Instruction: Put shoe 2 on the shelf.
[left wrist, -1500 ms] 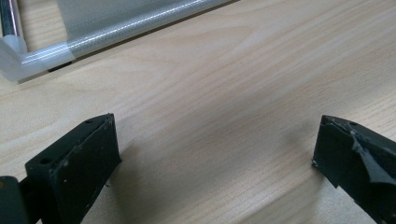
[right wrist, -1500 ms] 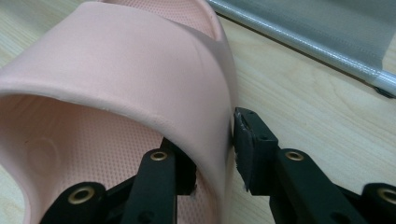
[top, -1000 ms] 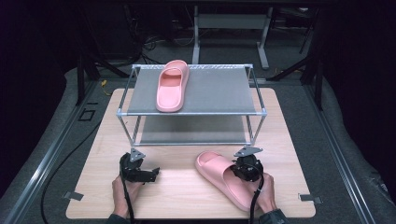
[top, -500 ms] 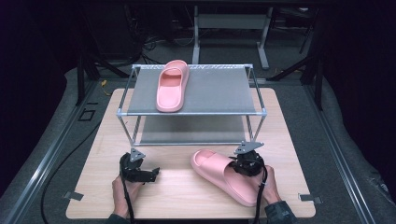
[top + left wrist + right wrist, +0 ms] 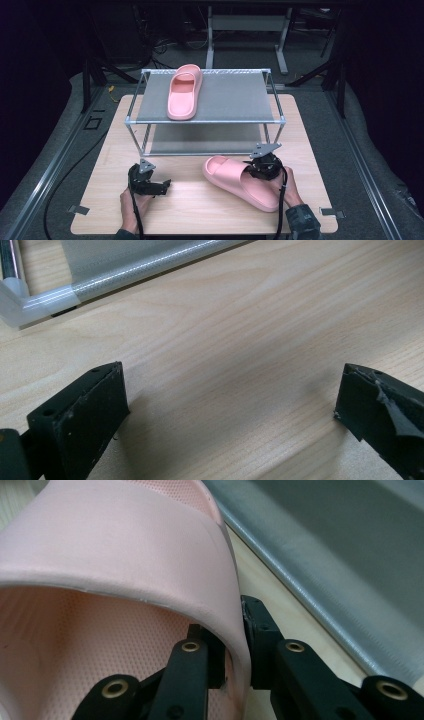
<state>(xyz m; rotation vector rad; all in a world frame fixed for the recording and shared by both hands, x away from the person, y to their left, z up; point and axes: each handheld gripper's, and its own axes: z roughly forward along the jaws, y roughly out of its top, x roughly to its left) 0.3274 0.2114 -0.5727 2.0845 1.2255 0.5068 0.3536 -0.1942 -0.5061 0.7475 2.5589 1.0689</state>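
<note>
The right gripper (image 5: 257,169) stands at the near right of the table (image 5: 200,220), just in front of the shoe rack (image 5: 205,120). Its jaws are pressed together on the side wall of the strap of a pink slipper (image 5: 240,181): in the right gripper view one black jaw sits inside the slipper (image 5: 125,580) and the other outside, with the pink wall pinched between them and no gap either side. The right gripper (image 5: 235,645) thus grips the strap at its edge nearest the rack.

The held slipper lies slantwise across the near right part of the table, its toe toward the middle and its heel toward the person's right hand (image 5: 287,187). The toe end appears raised off the wood, though contact under the heel cannot be judged.

The left gripper (image 5: 150,182) rests low over the near left of the table, held in the left hand (image 5: 132,207). Its jaws are spread wide with bare wood between them; the left gripper (image 5: 230,405) holds and touches nothing, and a corner of the rack's lower rail (image 5: 40,297) lies ahead of it.

A second pink slipper (image 5: 184,91) lies flat on the rack's top shelf, left of centre.

Against the picture of a second ago, the right gripper and its slipper have shifted toward the rack and lifted slightly, and the slipper has turned. The left gripper has not moved, nor the slipper on the shelf.
</note>
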